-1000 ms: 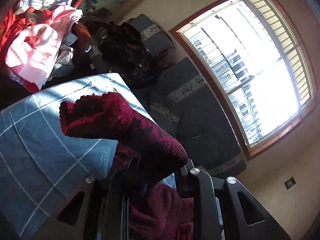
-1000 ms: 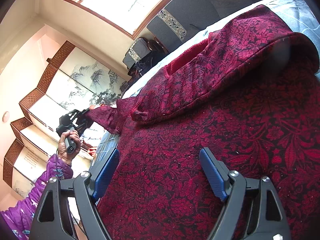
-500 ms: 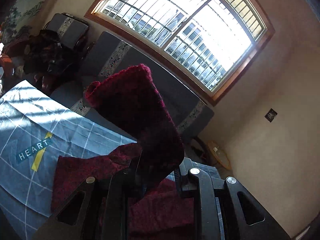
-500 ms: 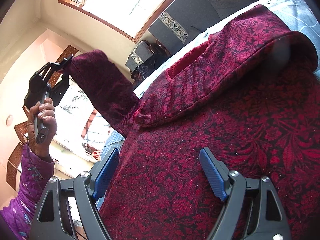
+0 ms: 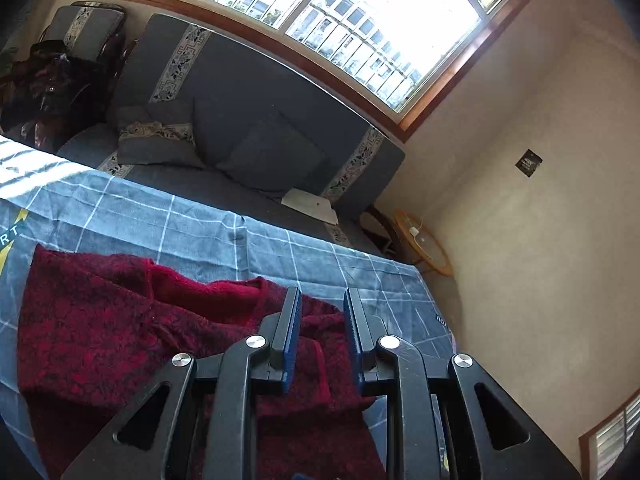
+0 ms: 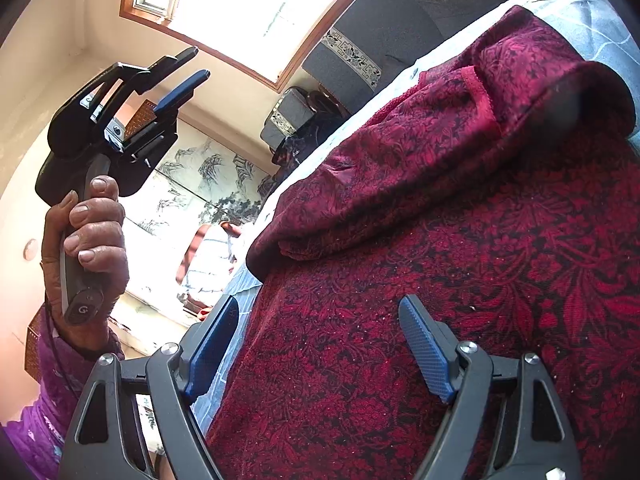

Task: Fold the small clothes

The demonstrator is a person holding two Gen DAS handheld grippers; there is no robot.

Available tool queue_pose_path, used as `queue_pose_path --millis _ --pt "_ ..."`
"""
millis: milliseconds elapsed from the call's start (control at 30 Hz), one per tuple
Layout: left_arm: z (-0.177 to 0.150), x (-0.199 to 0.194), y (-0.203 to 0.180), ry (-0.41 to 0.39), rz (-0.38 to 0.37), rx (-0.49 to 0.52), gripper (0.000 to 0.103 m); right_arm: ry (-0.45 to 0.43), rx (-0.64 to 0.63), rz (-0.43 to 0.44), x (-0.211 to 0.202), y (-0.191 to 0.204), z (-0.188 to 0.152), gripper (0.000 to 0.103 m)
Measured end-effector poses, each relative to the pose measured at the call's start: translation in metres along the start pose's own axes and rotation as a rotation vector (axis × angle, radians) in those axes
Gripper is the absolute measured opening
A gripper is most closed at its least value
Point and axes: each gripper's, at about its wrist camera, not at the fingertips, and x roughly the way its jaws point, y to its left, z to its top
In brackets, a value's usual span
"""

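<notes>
A dark red patterned garment lies on a blue checked cloth. In the right wrist view the garment fills the frame, with one sleeve folded across its body. My left gripper is open and empty, raised above the garment; it also shows in the right wrist view, held up in a hand. My right gripper is open wide, low over the garment's body, holding nothing.
A grey sofa with cushions stands behind the cloth under a large window. A small round wooden table stands by the wall at right. A pile of dark clothes lies at the far left.
My left gripper has let go of the sleeve, which now lies folded over the garment's body. The left gripper has opened and stays raised. The right gripper has not moved.
</notes>
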Motion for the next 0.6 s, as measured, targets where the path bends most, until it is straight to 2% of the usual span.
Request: queue_pose_path --millis 100,200,300,367,467,533,600 --pt "-0.021 -0.011 0.008 -0.035 -0.006 0.021 0.022 -0.002 0.002 0.006 0.0 0.0 0.0 0.08" --pt "-0.057 -0.033 0.03 -0.119 0.057 0.037 0.025 -0.009 0.007 0.011 -0.003 -0.002 -0.001 0.08" --pt "-0.099 -0.048 0.052 -0.199 0.242 0.087 0.047 -0.013 0.036 0.024 -0.012 -0.005 0.003 0.081" --pt "-0.123 -0.053 0.07 -0.223 0.332 0.09 0.07 -0.04 0.038 0.011 -0.026 -0.001 0.008 0.082" --pt "-0.139 -0.06 0.096 -0.245 0.427 0.059 0.078 -0.047 -0.065 -0.096 -0.041 0.017 0.034 0.082" --pt "-0.141 -0.065 0.113 -0.253 0.423 0.009 0.08 -0.029 -0.115 -0.17 -0.042 0.021 0.059 0.082" --pt "-0.145 -0.068 0.127 -0.263 0.449 -0.035 0.086 0.0 -0.127 -0.232 -0.035 0.013 0.083 0.082"
